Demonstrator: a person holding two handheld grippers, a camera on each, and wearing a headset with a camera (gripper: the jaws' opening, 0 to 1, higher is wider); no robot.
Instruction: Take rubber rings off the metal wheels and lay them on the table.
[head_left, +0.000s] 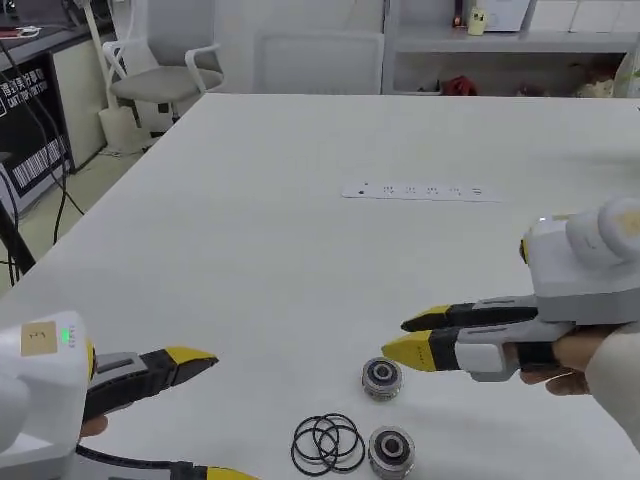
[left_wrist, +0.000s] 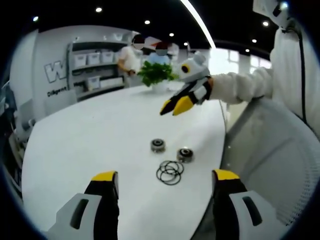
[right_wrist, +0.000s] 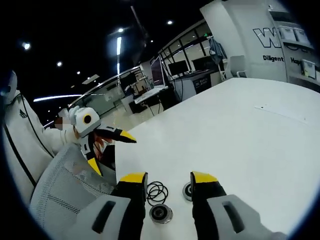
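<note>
Near the front of the surface (head_left: 250, 230), 2 metal wheels (head_left: 381, 377) sit by the loose rubber rings (head_left: 328, 442), and a wheel may roll off if the wide-open left gripper (head_left: 222, 415) or half-open right gripper (head_left: 398, 338) bumps it.

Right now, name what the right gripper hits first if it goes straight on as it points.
Probably nothing: the right gripper seems to point across above the table, clearing the wheel below it; left gripper sits aside.
</note>
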